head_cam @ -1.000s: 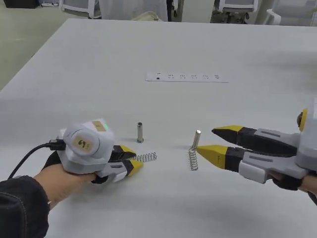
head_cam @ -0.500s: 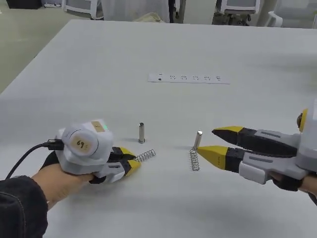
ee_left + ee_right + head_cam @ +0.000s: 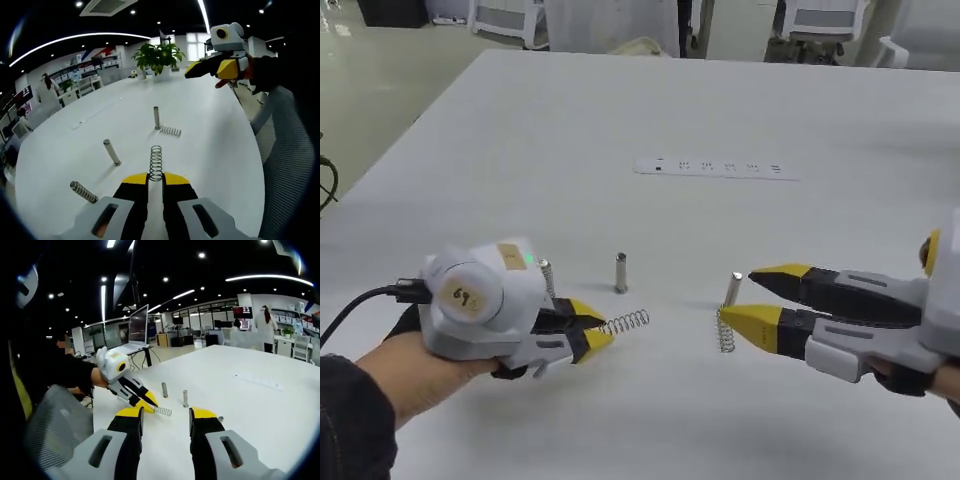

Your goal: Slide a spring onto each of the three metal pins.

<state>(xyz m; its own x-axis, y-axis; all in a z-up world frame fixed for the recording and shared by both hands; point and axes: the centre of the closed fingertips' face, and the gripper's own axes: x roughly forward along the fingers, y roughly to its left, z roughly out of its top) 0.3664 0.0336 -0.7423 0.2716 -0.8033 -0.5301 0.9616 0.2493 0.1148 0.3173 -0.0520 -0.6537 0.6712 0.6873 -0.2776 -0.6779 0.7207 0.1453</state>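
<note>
My left gripper point(image 3: 588, 335) point(image 3: 156, 177) is shut on one end of a spring point(image 3: 626, 322) point(image 3: 156, 161), which sticks out forward over the table. A bare metal pin point(image 3: 620, 272) point(image 3: 111, 151) stands just beyond it. Another bare pin point(image 3: 734, 289) point(image 3: 156, 117) has a loose spring point(image 3: 724, 330) point(image 3: 170, 131) lying at its foot. Beside my left gripper, a third pin point(image 3: 547, 278) point(image 3: 82, 191) wears a spring. At the right, my right gripper point(image 3: 740, 296) point(image 3: 166, 415) is open, with its tips close to the loose spring.
A white power strip point(image 3: 718, 168) lies flat across the far middle of the white table point(image 3: 620, 130). A cable point(image 3: 360, 305) trails from my left gripper. Office chairs stand beyond the table's far edge.
The head camera has shifted. My left gripper, still shut on the spring, has drifted slightly left of the pins, uncovering the spring-covered pin. The right gripper has barely moved.
</note>
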